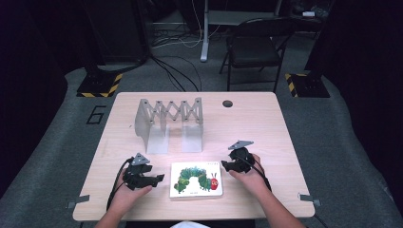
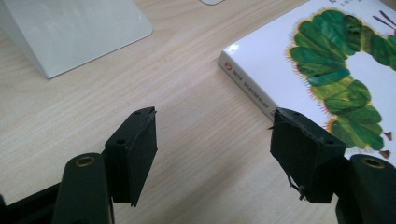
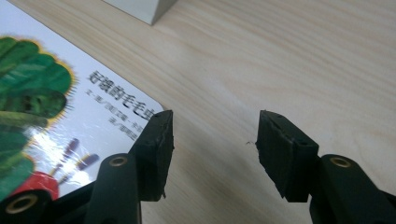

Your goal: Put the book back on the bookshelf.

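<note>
On the table (image 1: pixel 266 123) in front of me lies a picture book (image 1: pixel 196 179), flat, cover up, with a green caterpillar on white. It sits near my edge, between my two hands.

My left gripper (image 1: pixel 153 179) rests just left of the book, held in my left hand (image 1: pixel 129 190), pointing toward it. Its jaws are spread wide with nothing between them; in the left gripper view (image 2: pixel 212 140) bare wood shows in the gap, and the book's spine corner (image 2: pixel 243 79) lies just ahead of the right-hand jaw.

My right gripper (image 1: pixel 227 165) sits just beside the book's upper right corner, in my right hand (image 1: pixel 249 175). It too is released, jaws apart over bare wood in the right gripper view (image 3: pixel 212 142), with the book's corner (image 3: pixel 116 107) just by one jaw.

Farther back stands a grey accordion rack (image 1: pixel 170 123), well apart from the book. Near the far edge is a dark round hole (image 1: pixel 227 103).
</note>
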Available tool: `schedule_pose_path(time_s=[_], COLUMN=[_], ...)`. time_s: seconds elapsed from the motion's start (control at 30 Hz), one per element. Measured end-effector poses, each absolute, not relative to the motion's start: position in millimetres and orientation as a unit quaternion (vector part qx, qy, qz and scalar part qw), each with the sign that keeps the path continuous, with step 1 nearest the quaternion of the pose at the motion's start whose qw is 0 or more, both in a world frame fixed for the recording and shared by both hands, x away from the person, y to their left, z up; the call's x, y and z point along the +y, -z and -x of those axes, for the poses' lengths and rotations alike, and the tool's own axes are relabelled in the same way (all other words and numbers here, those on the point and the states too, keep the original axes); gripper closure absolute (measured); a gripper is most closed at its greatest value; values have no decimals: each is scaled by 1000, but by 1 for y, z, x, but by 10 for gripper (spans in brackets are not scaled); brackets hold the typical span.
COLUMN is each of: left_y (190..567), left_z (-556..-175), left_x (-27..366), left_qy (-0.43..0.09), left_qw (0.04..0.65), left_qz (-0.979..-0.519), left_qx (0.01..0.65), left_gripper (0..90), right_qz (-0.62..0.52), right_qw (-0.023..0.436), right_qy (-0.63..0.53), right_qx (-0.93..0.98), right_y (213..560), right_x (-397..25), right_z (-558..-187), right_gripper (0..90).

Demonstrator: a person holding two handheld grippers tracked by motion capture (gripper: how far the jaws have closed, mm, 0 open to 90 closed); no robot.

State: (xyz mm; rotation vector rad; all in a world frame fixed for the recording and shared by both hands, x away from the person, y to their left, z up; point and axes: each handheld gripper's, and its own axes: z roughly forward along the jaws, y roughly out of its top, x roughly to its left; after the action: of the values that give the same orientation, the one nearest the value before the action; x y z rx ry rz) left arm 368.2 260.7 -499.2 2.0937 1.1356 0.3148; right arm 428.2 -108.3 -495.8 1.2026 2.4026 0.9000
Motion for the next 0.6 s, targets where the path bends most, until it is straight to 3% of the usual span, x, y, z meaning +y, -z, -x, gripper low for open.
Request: schedule_pose_path(time_s=[0.17,0.6], left_y=[496,508], left_z=[-353,-341], left_x=[252,244], left_qy=[-135,-117], left_qw=[349,348], left_qz=[-818,-841], left_qx=[437,398], left_gripper=[271,238], right_qz=[-425,-418], right_qw=[123,112], right_qy=[-339,-352], right_qx=[831,830], right_y=[483,491], right_x=[-100,-95], right_z=[-429,-432], right_gripper=[423,384])
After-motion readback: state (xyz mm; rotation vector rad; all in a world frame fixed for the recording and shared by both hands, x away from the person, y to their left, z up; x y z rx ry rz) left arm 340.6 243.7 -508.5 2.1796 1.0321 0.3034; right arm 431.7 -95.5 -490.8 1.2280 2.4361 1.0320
